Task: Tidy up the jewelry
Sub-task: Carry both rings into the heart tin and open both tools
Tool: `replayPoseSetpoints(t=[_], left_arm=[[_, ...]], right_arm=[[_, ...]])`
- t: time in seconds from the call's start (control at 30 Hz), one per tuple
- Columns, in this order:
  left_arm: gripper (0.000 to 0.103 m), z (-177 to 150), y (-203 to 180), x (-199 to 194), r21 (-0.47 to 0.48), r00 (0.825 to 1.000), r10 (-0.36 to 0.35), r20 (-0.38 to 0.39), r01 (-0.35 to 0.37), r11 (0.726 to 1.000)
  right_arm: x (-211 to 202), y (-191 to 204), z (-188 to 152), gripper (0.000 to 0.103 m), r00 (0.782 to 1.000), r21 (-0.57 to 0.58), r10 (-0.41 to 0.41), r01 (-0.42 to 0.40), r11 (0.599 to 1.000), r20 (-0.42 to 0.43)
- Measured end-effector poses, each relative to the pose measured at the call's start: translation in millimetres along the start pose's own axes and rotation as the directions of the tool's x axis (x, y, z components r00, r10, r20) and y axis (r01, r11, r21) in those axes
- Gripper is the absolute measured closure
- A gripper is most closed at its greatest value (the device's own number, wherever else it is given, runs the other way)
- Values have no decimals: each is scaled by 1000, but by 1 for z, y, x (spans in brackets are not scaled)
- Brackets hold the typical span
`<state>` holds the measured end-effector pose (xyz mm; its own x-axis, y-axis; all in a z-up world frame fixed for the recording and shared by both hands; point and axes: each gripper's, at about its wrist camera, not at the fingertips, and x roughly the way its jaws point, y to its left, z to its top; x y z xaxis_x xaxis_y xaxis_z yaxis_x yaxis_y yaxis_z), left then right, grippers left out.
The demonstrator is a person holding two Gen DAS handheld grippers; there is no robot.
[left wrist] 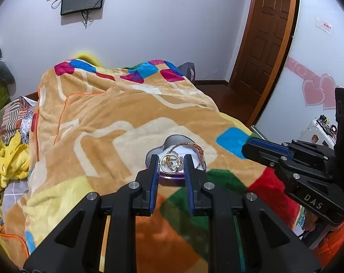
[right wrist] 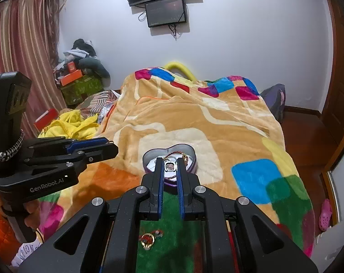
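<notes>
A purple heart-shaped tin (left wrist: 172, 141) (right wrist: 187, 151) lies open on the bed blanket, with a red and gold bracelet (left wrist: 195, 148) and other pieces inside. My left gripper (left wrist: 171, 161) is shut on a gold hoop (left wrist: 172, 164) held just over the tin. My right gripper (right wrist: 170, 164) grips a small square silver piece (right wrist: 170, 166) over the tin. A red and gold trinket (right wrist: 149, 238) lies on the green blanket patch under my right gripper. Each gripper shows in the other's view, the right (left wrist: 292, 159) and the left (right wrist: 58, 157).
The orange patchwork blanket (left wrist: 117, 118) covers the bed. Yellow clothes (right wrist: 69, 122) lie at the left. A pile of boxes and clothes (right wrist: 81, 72) stands by the curtain. A wooden door (left wrist: 267, 36) and floor are on the right.
</notes>
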<state>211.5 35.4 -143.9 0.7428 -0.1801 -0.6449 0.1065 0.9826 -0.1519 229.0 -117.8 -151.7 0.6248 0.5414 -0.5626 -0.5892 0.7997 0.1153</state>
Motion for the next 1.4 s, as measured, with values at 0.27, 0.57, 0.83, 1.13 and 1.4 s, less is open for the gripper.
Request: replayPoseSetpoints(t=[0.27, 0.57, 0.83, 1.13, 1.4], left_arm=[[83, 7, 4, 23, 3, 1000, -2, -14, 3, 1000], [83, 10, 12, 49, -12, 999, -10, -49, 10, 1000], [83, 11, 21, 75, -33, 994, -35, -106, 31, 999], [83, 8, 24, 85, -44, 988, -61, -139, 55, 998], [83, 10, 23, 81, -38, 987, -69, -147, 64, 997]], right_arm=[[23, -7, 4, 94, 1000, 6, 15, -14, 1000, -28], [51, -9, 7, 94, 996, 10, 46, -45, 999, -74], [73, -15, 6, 94, 990, 17, 52, -51, 999, -131], [80, -16, 3, 94, 986, 8, 48, -47, 999, -163], [80, -15, 5, 93, 985, -1, 35, -36, 999, -171]])
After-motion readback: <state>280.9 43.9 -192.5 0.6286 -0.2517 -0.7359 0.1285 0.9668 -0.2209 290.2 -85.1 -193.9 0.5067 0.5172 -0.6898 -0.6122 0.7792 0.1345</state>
